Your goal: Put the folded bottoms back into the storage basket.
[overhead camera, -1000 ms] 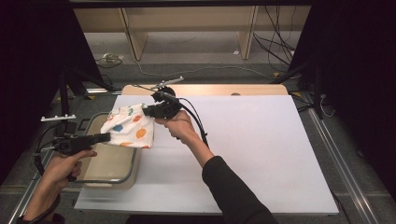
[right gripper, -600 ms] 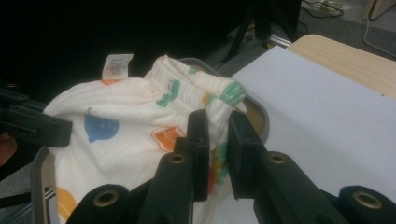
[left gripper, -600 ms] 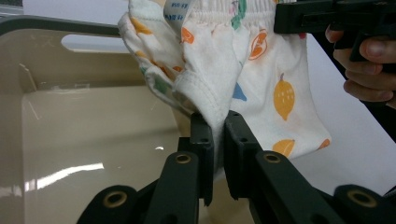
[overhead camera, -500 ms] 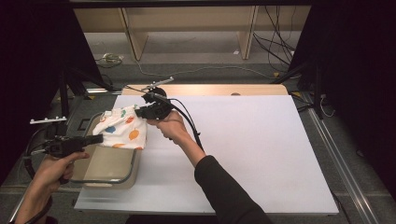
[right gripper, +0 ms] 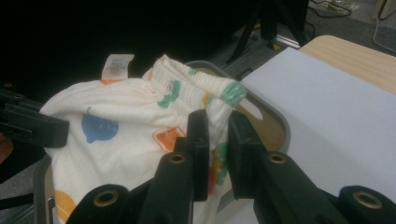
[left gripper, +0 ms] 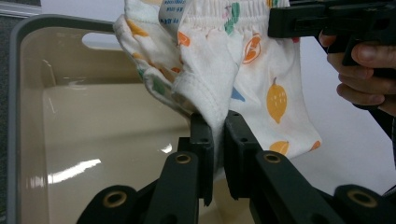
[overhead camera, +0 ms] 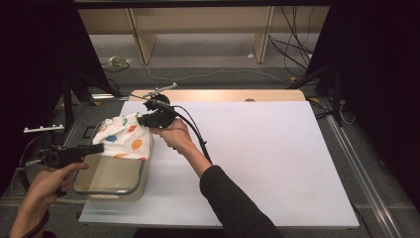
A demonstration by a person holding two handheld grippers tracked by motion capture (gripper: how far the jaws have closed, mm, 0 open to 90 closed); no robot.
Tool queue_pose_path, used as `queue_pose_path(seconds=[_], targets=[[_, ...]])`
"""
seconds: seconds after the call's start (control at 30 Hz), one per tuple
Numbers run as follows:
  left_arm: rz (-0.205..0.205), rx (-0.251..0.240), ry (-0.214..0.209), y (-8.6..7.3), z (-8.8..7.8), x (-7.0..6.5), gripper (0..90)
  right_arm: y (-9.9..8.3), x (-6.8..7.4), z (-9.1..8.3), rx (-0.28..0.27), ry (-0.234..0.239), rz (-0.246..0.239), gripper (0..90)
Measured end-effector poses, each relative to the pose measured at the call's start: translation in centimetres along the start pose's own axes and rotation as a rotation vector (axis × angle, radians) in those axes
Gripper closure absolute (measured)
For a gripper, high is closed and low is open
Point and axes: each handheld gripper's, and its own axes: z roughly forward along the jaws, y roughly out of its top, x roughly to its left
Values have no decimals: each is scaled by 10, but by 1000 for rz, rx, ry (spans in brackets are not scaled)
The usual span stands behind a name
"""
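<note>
— Garment [overhead camera: 125, 140], white with orange, blue and green fruit prints: where is it?
— Hanging stretched over the far end of the beige bin [overhead camera: 110, 177], at the left of the white table sheet [overhead camera: 257, 158]. In the high view its lower edge drapes over the bin's far rim.
— What is nearest the camera?
— The person's left hand [overhead camera: 43, 182], coming in at the bottom left, with the left gripper [overhead camera: 94, 148] pointing right toward the cloth. In the left gripper view its jaws are nearly closed, with a fold of the cloth's edge pinched between them, above the bin's glossy inside [left gripper: 102, 135].
— And the other side?
— A little farther off, the right hand [overhead camera: 174, 137] reaches in from a dark sleeve [overhead camera: 237, 208]. The right gripper [overhead camera: 143, 120] meets the garment's far right corner. In the right gripper view its jaws stand close together, clamped on the ribbed waistband [right gripper: 205, 95]; a small care label [right gripper: 116, 65] sticks up at the cloth's top edge.
— Is the garment resting in the bin?
— I cannot tell whether any of it touches the bottom; it is held between the two grippers.
— Beyond that?
— A strip of bare wooden tabletop [overhead camera: 218, 95] past the sheet, then the floor with cables [overhead camera: 292, 29] and wooden furniture legs [overhead camera: 141, 34].
</note>
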Motion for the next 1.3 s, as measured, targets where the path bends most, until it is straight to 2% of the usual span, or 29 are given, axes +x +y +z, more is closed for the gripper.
queue_pose_path(seconds=[0.77,1.3], targets=[[-25,8,35,-2,-10,16,830,2,15,20,8,9,-1,804],[-36,36,52,-6,-6,24,829,-4,18,30,19,9,4,802]])
